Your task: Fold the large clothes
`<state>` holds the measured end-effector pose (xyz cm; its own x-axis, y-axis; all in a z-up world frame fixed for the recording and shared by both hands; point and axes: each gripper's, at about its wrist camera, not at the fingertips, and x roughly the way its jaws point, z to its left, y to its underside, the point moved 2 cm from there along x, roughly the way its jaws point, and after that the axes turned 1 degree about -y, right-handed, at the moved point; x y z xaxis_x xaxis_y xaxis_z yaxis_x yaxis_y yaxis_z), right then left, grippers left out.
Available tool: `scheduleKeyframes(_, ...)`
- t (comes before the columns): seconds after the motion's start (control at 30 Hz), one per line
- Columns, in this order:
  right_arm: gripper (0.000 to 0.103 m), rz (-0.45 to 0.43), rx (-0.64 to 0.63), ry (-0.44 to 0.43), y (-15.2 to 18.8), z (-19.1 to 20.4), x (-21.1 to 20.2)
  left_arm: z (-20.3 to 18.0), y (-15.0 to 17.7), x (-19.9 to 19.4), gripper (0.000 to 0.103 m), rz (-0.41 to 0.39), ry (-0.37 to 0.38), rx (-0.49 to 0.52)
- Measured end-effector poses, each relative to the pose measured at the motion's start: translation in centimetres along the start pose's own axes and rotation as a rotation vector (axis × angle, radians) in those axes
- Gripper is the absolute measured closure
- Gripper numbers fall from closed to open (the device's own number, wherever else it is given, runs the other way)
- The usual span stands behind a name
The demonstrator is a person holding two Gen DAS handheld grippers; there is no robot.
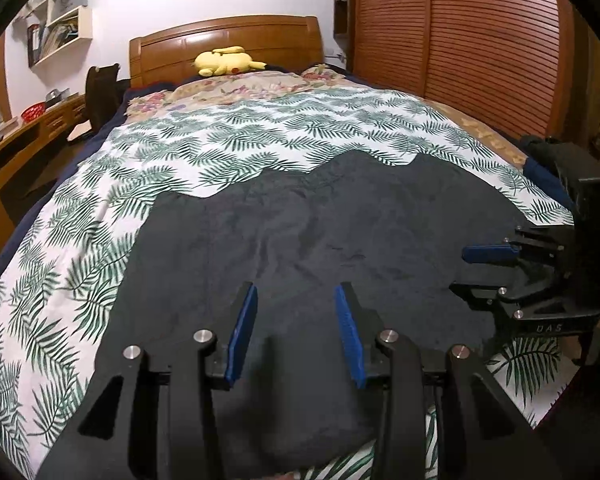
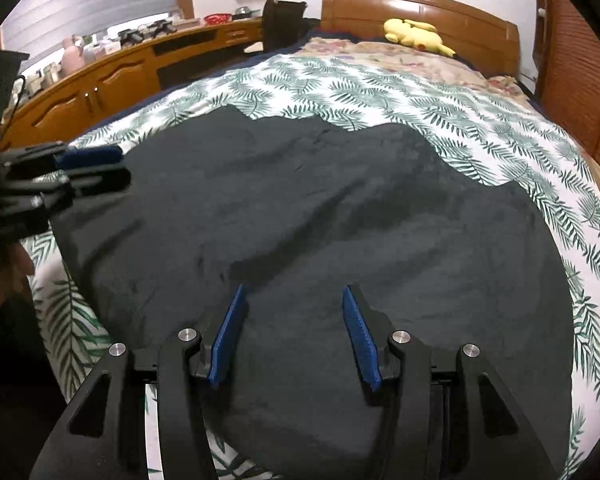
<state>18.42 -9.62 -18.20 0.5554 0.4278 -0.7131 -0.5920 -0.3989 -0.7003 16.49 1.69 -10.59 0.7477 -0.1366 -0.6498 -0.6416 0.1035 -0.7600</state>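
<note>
Both grippers stand partly open and hold nothing: the left gripper and right gripper hover over the near edge of the dark garment, spread flat ahead of them on the bedspread. Folding seems not yet begun; next, each should pinch a near corner.

left gripper agape, right gripper seemingly empty

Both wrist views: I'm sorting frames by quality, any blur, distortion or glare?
Left wrist: sharp, fisheye bends the wardrobe, black corners. Right wrist: the left claw is blurred, the headboard shows glare, the bed bulges.
</note>
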Motion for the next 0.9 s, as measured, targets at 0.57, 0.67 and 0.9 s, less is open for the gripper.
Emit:
scheduleKeyframes(0.57, 0.051, -0.089, -0.020, -0.115, -1.6, 2.6, -2.1, 5.3, 3.3, -4.5, 0.064, 0.019, -0.213, -0.092)
scheduleKeyframes(0.67, 0.051, -0.069, -0.047, -0.114, -1.5, 3.6, -1.3, 6.7, 4.0, -4.8, 0.064, 0.041, -0.251, -0.106)
scheduleKeyframes(0.9, 0.047, 0.001, -0.089, -0.103, 0.1, 3.8, 1.1, 8.7, 4.7, -5.1, 0.064, 0.079, -0.283, -0.164)
